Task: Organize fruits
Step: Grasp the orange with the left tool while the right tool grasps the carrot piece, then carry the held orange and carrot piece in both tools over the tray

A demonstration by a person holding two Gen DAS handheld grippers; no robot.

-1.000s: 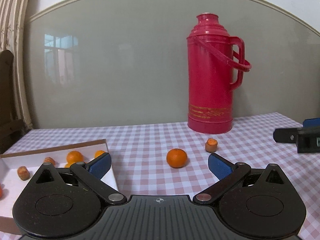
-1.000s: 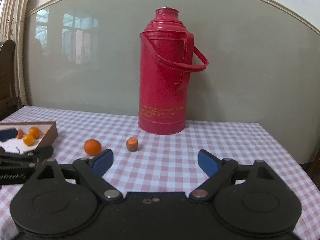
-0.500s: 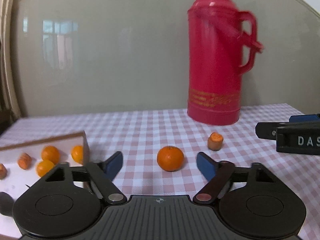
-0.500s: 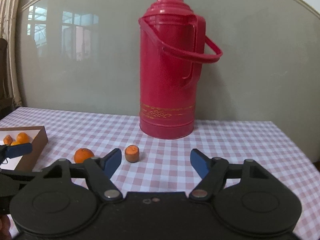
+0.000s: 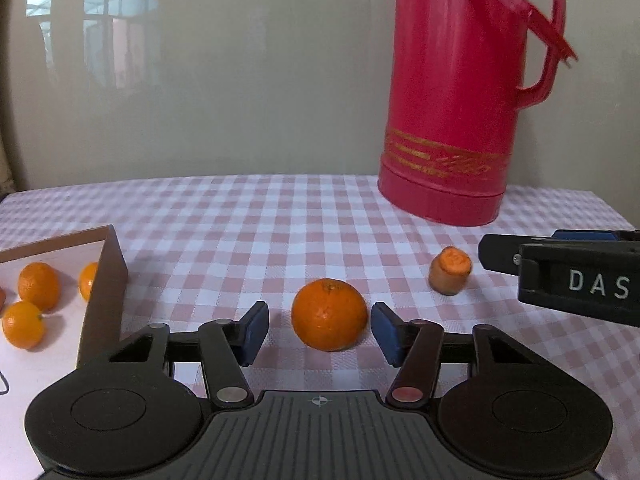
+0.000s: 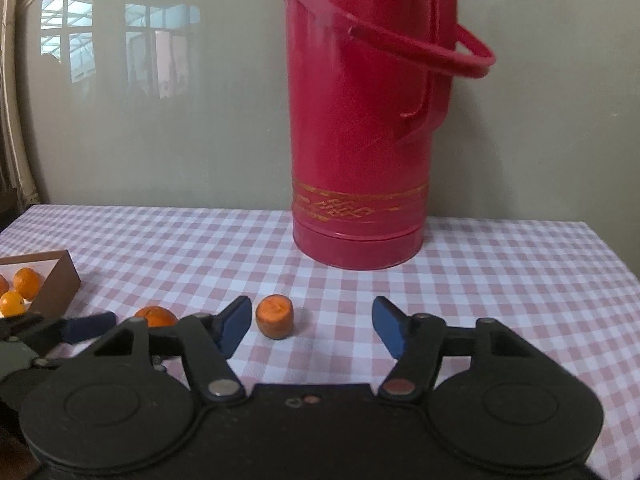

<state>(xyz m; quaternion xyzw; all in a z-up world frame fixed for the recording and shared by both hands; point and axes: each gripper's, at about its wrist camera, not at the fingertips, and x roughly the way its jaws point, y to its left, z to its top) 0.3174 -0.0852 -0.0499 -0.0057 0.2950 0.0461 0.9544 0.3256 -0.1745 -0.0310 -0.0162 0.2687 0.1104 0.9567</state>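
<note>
left gripper (image 5: 320, 330): jaws just closing, orange (image 5: 329, 314) between, pads apart from it
right gripper (image 6: 306, 326): closing, unclamped; carrot stub (image 6: 275, 317) by left pad
box (image 5: 105, 280): left, holding oranges
thermos (image 6: 360, 140): behind, nothing blocking

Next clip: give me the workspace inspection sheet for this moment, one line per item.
Surface: table under a pink-and-white checked cloth.
Job's things: orange and carrot stub loose on the cloth; box at left holds several small oranges.
Clutter: red thermos standing at the back.
Grippers: left gripper straddles the orange, jaws have just been closing, pads not yet touching; right gripper approaches the carrot stub, which sits near its left pad, jaws have just been closing, nothing gripped.
Cables: nothing seen.
Surroundings: glossy grey wall panel reflecting a window.
</note>
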